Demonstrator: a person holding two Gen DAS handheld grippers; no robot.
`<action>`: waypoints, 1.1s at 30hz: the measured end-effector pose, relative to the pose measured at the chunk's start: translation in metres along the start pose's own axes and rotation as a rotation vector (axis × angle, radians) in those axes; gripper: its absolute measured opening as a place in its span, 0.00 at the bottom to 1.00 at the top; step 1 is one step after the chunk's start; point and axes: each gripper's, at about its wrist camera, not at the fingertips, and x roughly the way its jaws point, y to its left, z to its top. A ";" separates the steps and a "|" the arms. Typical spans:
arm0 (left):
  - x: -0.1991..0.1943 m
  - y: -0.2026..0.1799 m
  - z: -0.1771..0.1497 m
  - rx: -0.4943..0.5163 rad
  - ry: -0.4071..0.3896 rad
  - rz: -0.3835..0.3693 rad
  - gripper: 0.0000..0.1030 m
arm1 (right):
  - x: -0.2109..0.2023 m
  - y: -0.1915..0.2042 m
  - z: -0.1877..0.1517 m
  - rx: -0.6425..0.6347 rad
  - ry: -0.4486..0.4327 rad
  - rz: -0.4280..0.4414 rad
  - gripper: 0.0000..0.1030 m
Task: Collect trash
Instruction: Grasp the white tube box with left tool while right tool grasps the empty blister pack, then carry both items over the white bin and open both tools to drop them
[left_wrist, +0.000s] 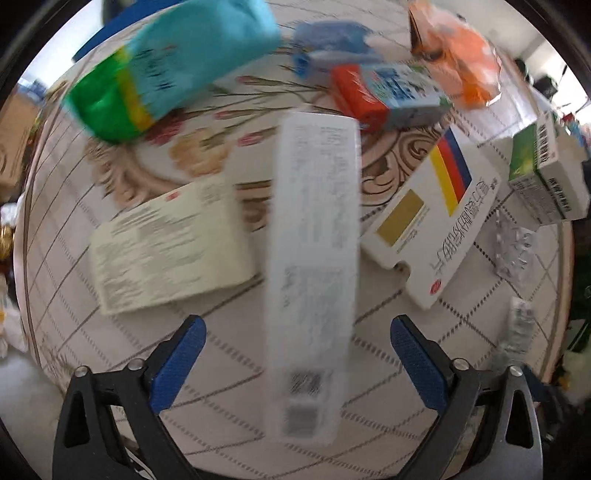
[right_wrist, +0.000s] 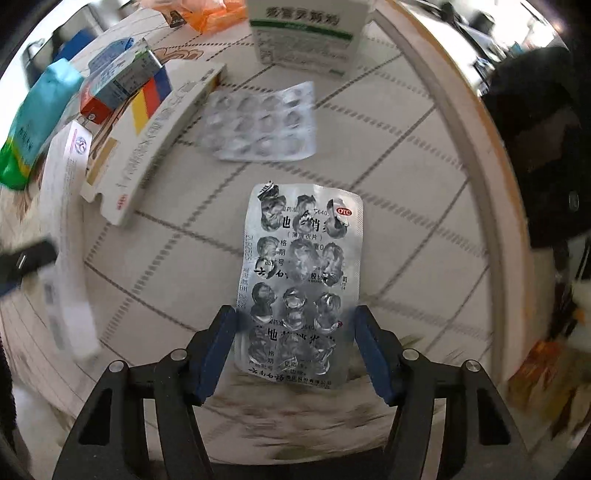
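A long white printed box (left_wrist: 314, 240) lies on the patterned tablecloth (left_wrist: 229, 354). My left gripper (left_wrist: 297, 321) points down over its near half, open, with a gap between each blue pad and the box's sides. In the right wrist view a used silver blister pack (right_wrist: 303, 273) lies flat, foil torn and pockets emptied. My right gripper (right_wrist: 295, 312) straddles its near half, and both blue pads meet the pack's long edges. The long white box (right_wrist: 66, 221) shows blurred at that view's left.
Around them lie a cream box (left_wrist: 170, 243), a white box with coloured stripes (left_wrist: 432, 229), a teal-and-green pouch (left_wrist: 166, 74), an orange-and-blue carton (left_wrist: 388, 96), an orange wrapper (left_wrist: 458, 62), a green-and-white box (right_wrist: 306, 33) and another blister pack (right_wrist: 262, 123). The round table's edge (right_wrist: 476, 177) curves past on the right.
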 end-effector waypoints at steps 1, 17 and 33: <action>0.003 -0.005 0.003 0.004 0.008 0.015 0.86 | 0.000 -0.008 0.002 -0.019 -0.008 -0.005 0.65; -0.010 -0.028 -0.087 -0.070 0.050 0.075 0.42 | 0.002 -0.029 -0.004 -0.144 -0.007 0.004 0.66; -0.060 -0.082 -0.148 -0.064 -0.074 0.115 0.42 | -0.019 -0.019 -0.039 -0.241 -0.131 -0.026 0.65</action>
